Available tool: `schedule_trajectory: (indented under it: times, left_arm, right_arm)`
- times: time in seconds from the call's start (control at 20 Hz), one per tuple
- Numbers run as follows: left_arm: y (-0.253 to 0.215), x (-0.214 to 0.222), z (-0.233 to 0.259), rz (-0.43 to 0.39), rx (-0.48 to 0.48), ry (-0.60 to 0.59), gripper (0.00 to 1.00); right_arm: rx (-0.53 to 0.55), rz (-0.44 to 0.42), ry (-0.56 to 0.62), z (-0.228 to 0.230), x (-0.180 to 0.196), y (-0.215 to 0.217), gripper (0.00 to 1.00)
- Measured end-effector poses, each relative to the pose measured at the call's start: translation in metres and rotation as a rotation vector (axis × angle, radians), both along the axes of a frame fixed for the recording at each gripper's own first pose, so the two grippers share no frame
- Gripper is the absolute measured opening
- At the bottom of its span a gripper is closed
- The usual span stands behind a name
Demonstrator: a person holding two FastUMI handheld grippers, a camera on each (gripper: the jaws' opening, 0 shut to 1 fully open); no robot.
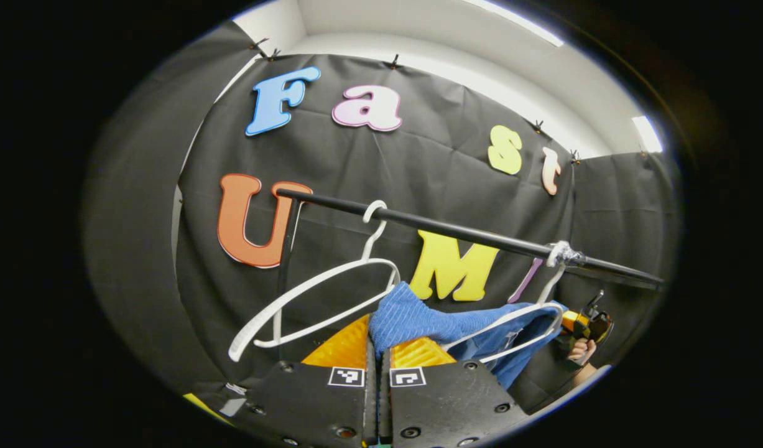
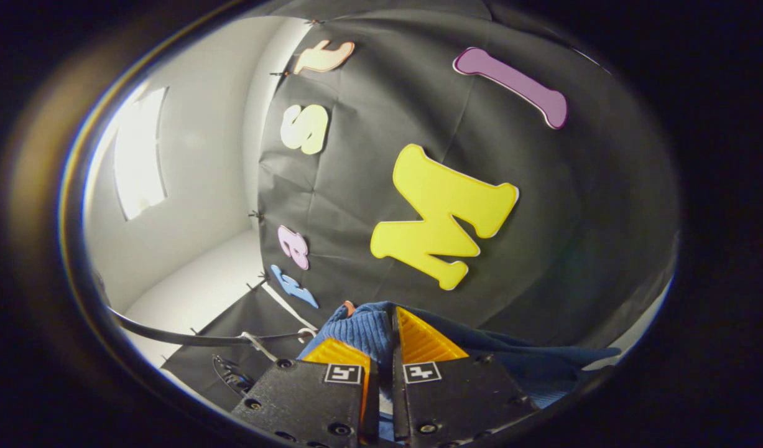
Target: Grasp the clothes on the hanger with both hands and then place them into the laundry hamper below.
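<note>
In the left gripper view, the left gripper (image 1: 377,348) has its two fingers almost together, and a fold of the blue garment (image 1: 418,320) is pinched between them. The garment stretches from these fingers to the right, where it still lies over a white hanger (image 1: 512,326). This hanger hangs from a black rail (image 1: 468,233), and its hook is wrapped with something pale at the rail. A second white hanger (image 1: 313,298) hangs on the same rail further to the left; it is bare and tilted, just beside the garment's raised corner. At the far right end of the garment, the right gripper (image 1: 583,326) can be seen with a hand (image 1: 581,351) under it. It is near the edge of the cloth, but from this view it is too small to tell how its fingers stand.

In the right gripper view, the right gripper (image 2: 381,348) also has its fingers nearly closed, with the blue garment (image 2: 362,330) clamped between them. More of the cloth spreads to the right behind the fingers. The rail (image 2: 188,339) shows low on the left.

The hamper cannot be seen.
</note>
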State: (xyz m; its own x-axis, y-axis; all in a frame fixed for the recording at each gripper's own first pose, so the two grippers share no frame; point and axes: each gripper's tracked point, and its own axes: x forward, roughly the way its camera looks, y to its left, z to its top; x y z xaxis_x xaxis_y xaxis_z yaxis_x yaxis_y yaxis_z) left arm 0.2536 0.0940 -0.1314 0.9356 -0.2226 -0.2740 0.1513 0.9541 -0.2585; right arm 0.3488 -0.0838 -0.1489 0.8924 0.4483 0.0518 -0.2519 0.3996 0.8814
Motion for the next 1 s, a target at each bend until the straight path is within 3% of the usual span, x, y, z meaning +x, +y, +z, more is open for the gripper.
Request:
schedule_trajectory:
  times: [0.1, 0.15, 0.5, 0.55, 0.65, 0.7, 0.8, 1.0]
  left_arm:
    - [0.003, 0.002, -0.003, 0.003, -0.008, 0.001, 0.06]
    - [0.003, 0.003, -0.006, 0.004, 0.001, 0.005, 0.01]
    - [0.025, 0.0, -0.025, 0.032, 0.018, 0.042, 0.01]
    - [0.028, -0.001, -0.031, 0.037, 0.026, 0.051, 0.07]
    - [0.031, -0.006, -0.045, 0.042, 0.047, 0.083, 0.07]
    - [0.033, -0.009, -0.051, 0.043, 0.061, 0.096, 0.01]
    - [0.032, -0.016, -0.062, 0.037, 0.082, 0.115, 0.07]
    - [0.036, -0.032, -0.076, 0.043, 0.079, 0.144, 0.01]
  right_arm:
    - [-0.009, 0.006, 0.018, -0.007, 0.004, 0.003, 0.1]
    - [-0.022, 0.008, 0.028, -0.01, 0.007, 0.005, 0.1]
    - [-0.081, 0.031, 0.088, -0.037, 0.015, 0.019, 0.11]
    - [-0.091, 0.034, 0.104, -0.045, 0.015, 0.021, 0.11]
    - [-0.11, 0.032, 0.141, -0.06, 0.015, 0.023, 0.11]
    - [-0.118, 0.03, 0.161, -0.069, 0.014, 0.023, 0.11]
    - [-0.125, 0.022, 0.194, -0.082, 0.012, 0.023, 0.11]
    - [-0.146, 0.008, 0.248, -0.105, 0.0, 0.025, 0.11]
